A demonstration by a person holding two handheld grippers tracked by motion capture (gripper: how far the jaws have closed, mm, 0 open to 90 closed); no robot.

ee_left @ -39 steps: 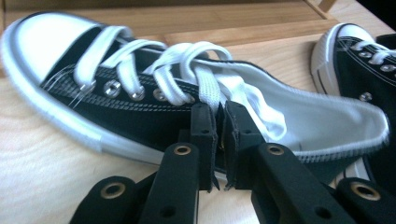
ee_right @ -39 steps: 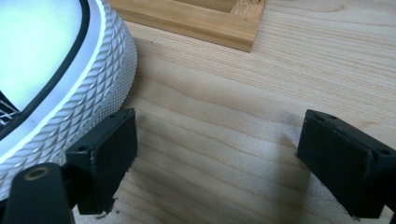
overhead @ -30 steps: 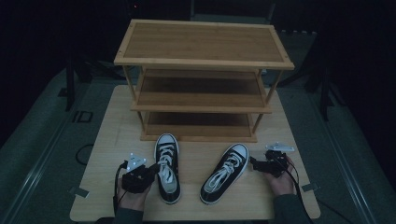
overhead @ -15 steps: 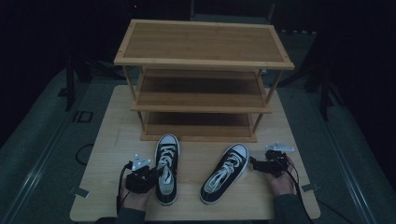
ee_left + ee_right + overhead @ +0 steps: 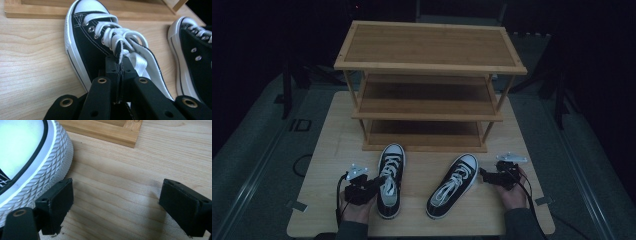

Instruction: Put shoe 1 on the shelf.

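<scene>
Two black canvas sneakers with white laces and toe caps lie on the wooden board in front of the rack. My left gripper (image 5: pixel 379 186) (image 5: pixel 121 65) is shut on the side edge of the left sneaker (image 5: pixel 389 182) (image 5: pixel 92 37), beside its laces. Its jaws have just been closing with that black canvas edge pinched between them. The right sneaker (image 5: pixel 454 185) (image 5: pixel 195 55) points up and to the right. My right gripper (image 5: pixel 484 175) (image 5: pixel 117 191) rests open on the board by that sneaker's white rubber toe (image 5: pixel 37 157), with only bare wood between its jaws.
A three-tier bamboo shoe rack (image 5: pixel 427 60) stands at the back of the light wooden board (image 5: pixel 332 150), its shelves bare. Its bottom frame lies just beyond both toes. Dark floor surrounds the board, and cables trail from both grippers.
</scene>
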